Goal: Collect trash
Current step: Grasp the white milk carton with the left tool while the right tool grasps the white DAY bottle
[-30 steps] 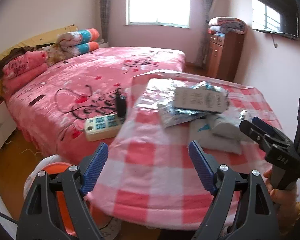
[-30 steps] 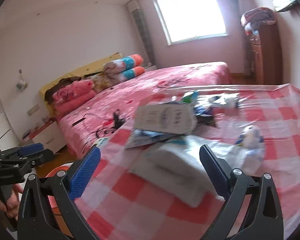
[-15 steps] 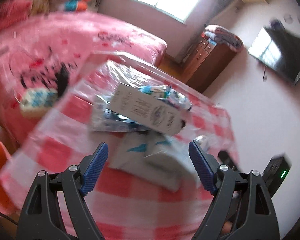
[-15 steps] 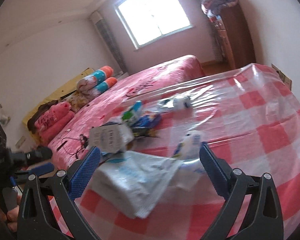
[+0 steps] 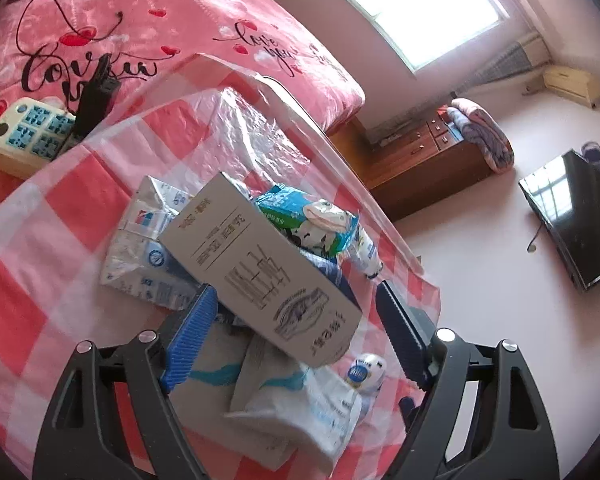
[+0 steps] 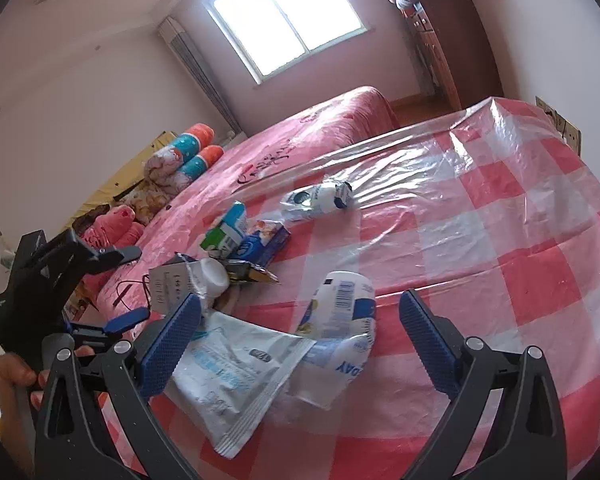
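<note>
Pink walls and a bright window [image 6: 288, 20] fill the top of both views, with a pink bed [image 5: 148, 20] behind my bench [image 6: 520, 216], which wears a red-and-white check cloth under clear plastic.

On the bed at far left of the left wrist view lies a cream power strip [image 5: 28, 136] with a black charger [image 5: 96, 96] plugged in. My left gripper [image 5: 290, 332] hangs over the trash heap at frame centre, jaws spread wide, gripping nothing; a grey cardboard box [image 5: 260, 272] tilts between them, atop a blue-and-white carton [image 5: 140, 248] and a green-and-white milk carton [image 5: 312, 220]. A dark television [image 5: 572, 216] hangs at right.

In the right wrist view my left hand [image 6: 16, 376] shows at lower left. My right gripper [image 6: 300, 344] is likewise released, jaws apart around a flat white plastic pouch [image 6: 240, 368] and a crumpled white bottle [image 6: 340, 320]. Farther up the cloth lies another squashed bottle [image 6: 320, 198].
</note>
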